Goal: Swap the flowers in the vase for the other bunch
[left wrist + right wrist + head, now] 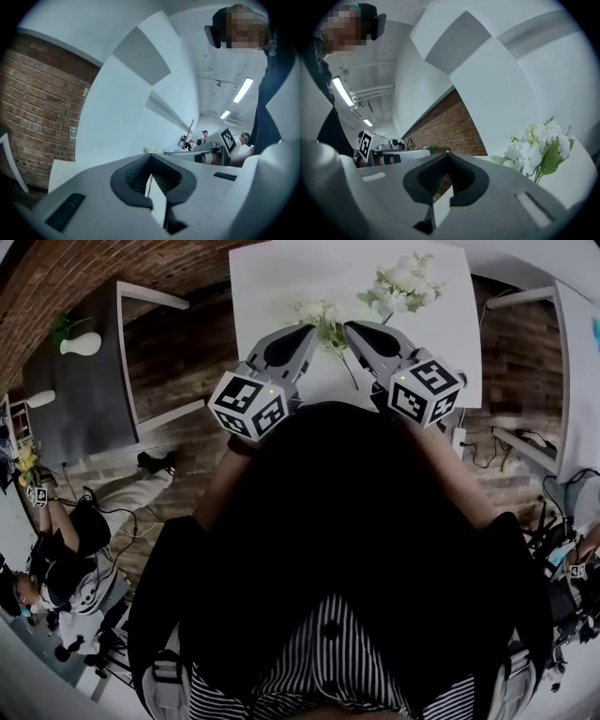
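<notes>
The left hand-held gripper [151, 156] is holding its jaws pressed together with nothing between the ribbed pads. The right hand-held gripper [447, 154] is doing the same, closed and empty. Both are hanging close to the person's chest above the near edge of the white tabletop [272, 277], their tips pointing toward each other with a small gap between them.

Just beyond that gap, 1 bunch of white flowers [322, 315] is lying flat on the tabletop, its thin green stem running back toward the person between the 2 tips. It is near both grippers but touching neither.

A 2nd, fuller white bunch [405, 279] is sitting farther back and to the right. In the right gripper view it is standing upright, but its base is hidden, so no vase can be made out.

Both bunches are likely light and soft, with blossoms that crush easily and thin stems that bend and slip. Holding them low on the bare stems, below the leaves, with a gentle squeeze is looking like the safest grip.
</notes>
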A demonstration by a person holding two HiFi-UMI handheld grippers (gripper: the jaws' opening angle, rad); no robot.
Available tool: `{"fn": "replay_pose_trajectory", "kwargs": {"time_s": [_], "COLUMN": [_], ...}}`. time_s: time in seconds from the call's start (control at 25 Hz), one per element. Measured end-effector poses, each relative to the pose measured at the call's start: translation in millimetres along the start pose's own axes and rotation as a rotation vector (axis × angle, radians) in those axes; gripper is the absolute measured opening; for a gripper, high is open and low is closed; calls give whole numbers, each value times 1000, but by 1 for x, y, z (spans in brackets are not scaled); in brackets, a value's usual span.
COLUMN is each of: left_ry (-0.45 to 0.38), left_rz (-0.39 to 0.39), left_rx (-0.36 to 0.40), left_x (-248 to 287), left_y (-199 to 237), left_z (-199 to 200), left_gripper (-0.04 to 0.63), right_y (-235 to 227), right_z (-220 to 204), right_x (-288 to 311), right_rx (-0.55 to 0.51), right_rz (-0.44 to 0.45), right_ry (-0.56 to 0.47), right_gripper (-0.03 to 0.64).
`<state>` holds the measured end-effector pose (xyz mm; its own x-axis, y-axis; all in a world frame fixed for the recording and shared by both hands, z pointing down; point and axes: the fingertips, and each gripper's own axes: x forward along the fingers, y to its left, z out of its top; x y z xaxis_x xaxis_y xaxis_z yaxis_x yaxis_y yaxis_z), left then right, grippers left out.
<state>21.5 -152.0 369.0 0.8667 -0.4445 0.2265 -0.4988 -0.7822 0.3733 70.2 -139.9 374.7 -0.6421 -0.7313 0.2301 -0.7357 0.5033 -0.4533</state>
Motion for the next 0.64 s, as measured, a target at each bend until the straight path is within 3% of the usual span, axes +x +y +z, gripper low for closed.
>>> {"fn": "replay_pose_trajectory", "kwargs": {"time_s": [0.28, 0.44, 0.64], "left_ry": [46, 71, 96], "left_rz": [-38, -77, -64], "left_rx": [60, 56, 57], "left_x": [1, 3, 2], "left_y": [-10, -14, -12], "left_z": [0, -14, -31], "left_gripper": [8, 8, 8], "right_y": [16, 23, 29], "right_z": [-7, -27, -41], "right_x": [-5, -1, 4], "right_rx": [-36, -55, -102], "right_rz": [-24, -29, -53], "right_ry": [18, 71, 133], "right_gripper": [2, 2, 2]}}
